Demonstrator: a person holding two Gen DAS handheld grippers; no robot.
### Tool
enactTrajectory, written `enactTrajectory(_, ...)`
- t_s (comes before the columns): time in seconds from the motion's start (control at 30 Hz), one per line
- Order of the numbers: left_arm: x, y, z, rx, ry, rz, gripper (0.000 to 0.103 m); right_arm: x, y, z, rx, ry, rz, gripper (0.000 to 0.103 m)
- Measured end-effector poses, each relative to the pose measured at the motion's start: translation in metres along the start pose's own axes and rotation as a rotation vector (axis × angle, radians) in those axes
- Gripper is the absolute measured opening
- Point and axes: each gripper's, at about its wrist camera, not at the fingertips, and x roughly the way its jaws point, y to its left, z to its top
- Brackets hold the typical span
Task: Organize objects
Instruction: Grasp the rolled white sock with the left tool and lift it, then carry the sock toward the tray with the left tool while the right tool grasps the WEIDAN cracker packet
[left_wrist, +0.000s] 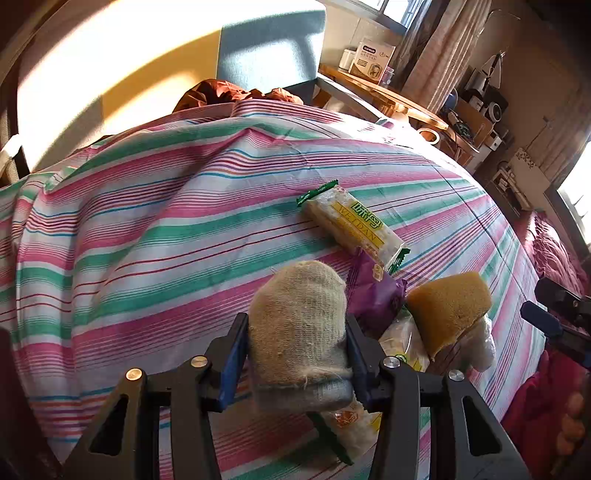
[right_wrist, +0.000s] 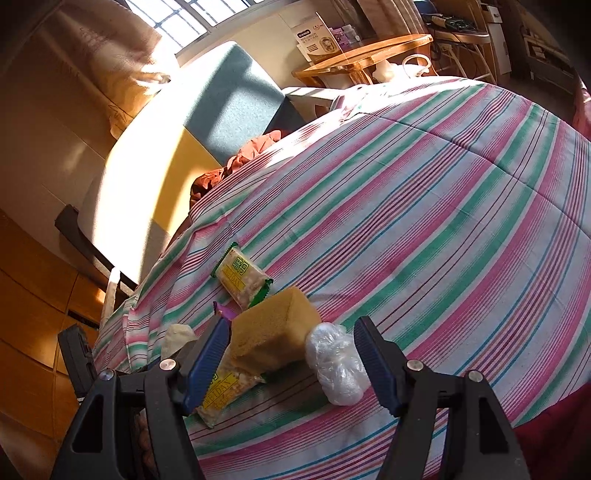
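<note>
Looking at the striped bedspread (right_wrist: 424, 206) first, since it's the biggest thing here and everything else sits on it. I'll use the yellow sponge (right_wrist: 275, 330) as my landmark, because the whole pile is gathered round it at the near edge of the bed, which I reckon is the point of the job: get the loose bits into one spot.

Just beyond the sponge lies one yellow snack packet (left_wrist: 354, 223), flat and a little apart, probably not gathered yet. A second snack packet (right_wrist: 223, 391) pokes out from under the sponge's near side, so the sponge is resting partly on it. A purple wrapper (left_wrist: 375, 291) is wedged beside the sponge on the left. Touching the sponge's right corner is a clear plastic bundle (right_wrist: 338, 363).

My left gripper (left_wrist: 297, 332) has its blue pads pressed on both sides of a beige woven roll (left_wrist: 299, 314), holding it upright just left of the sponge and above the second packet. I'd guess that's so I can set it down with the rest.

My right gripper (right_wrist: 291, 356) is about half spread with nothing in its grip; the sponge corner and the plastic bundle sit between the fingers, not touched as far as I can tell.
</note>
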Motion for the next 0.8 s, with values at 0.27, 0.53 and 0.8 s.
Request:
enactTrajectory(0.27, -0.059, 0.014, -0.047, -0.046, -0.058, 0.041, 0.05, 0.005, 0.002, -0.001, -0.016, 0.027, -0.029, 0.072)
enactTrajectory(0.53, -0.116, 0.021, -0.084, -0.037, -0.131, 0.043, 0.05, 0.03, 0.022, 0.0, -0.116, 0.137, -0.07, 0.072)
enactTrajectory(0.8, -0.143, 0.036, -0.111, -0.067, -0.148, 0.032, 0.05, 0.079, 0.078, 0.031, -0.325, 0.169, -0.143, 0.072)
